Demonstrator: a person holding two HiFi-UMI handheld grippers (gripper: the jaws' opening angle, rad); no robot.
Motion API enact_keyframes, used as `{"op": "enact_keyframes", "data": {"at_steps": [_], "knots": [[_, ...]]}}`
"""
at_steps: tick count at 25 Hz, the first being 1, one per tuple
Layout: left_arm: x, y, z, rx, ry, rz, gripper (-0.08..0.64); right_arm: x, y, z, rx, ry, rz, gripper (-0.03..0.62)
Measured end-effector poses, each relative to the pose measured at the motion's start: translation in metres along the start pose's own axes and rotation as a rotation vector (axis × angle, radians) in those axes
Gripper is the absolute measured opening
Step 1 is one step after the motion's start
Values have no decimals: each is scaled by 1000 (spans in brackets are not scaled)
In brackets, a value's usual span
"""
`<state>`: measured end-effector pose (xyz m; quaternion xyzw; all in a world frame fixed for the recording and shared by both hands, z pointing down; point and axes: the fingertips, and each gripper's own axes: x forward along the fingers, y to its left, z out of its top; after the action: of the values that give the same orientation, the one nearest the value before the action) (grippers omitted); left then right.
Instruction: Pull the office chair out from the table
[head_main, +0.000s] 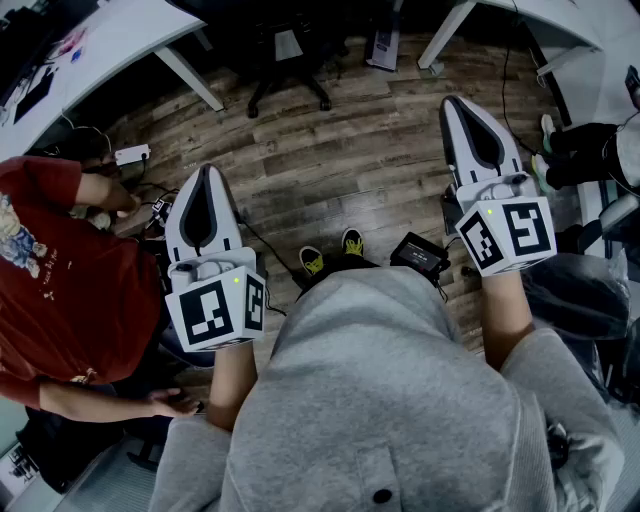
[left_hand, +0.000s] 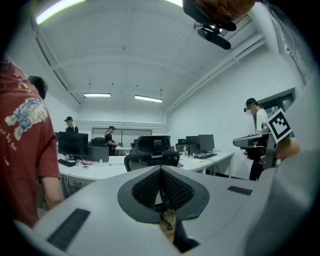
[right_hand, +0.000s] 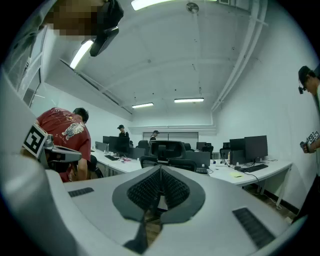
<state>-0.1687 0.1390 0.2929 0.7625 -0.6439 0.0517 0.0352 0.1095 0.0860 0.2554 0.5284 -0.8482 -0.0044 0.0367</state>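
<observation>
1. My grey sweatshirt (head_main: 380, 400) fills the bottom of the head view, and both my forearms reach forward out of it.
2. At the far left, a person in a red shirt (head_main: 60, 280) crouches low, just beside my left arm.
3. I hold my left claw (head_main: 207, 175) over the wood floor (head_main: 350, 150). Its 2 jaws are pressed together with nothing between them. Its marker cube (head_main: 215, 305) sits at the back end, over my hand.
4. The black office chair (head_main: 288, 50) stands at the top of the head view, well apart from both claws. In each gripper view it is straight ahead past the jaw tips. Its backrest faces me and its seat is pushed in at the long white table (left_hand: 100, 170).
5. My shoes (head_main: 330, 252), with yellow-green toes, show between the 2 claws. A small black box (head_main: 420, 255) lies on the floor just to their right.
6. My right claw (head_main: 458, 105) is held about level. Its jaws are closed tight as well and grip nothing. Its own marker cube (head_main: 507, 233) is above my wrist.
7. At the far right edge are another person's dark legs (head_main: 580, 150).
8. In the right gripper view, monitors (right_hand: 247, 147) stand on the table to the right of the chair.
</observation>
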Motion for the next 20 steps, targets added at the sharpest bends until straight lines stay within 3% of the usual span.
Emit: {"op": "enact_keyframes", "data": {"at_steps": [7,20], "knots": [[-8,11,1,-6,-8,-7,12,1,26,3,55,-9,4,28],[-24,42,2,-45,-20,-27,12,9,88,7,-5,25,65,28]]}}
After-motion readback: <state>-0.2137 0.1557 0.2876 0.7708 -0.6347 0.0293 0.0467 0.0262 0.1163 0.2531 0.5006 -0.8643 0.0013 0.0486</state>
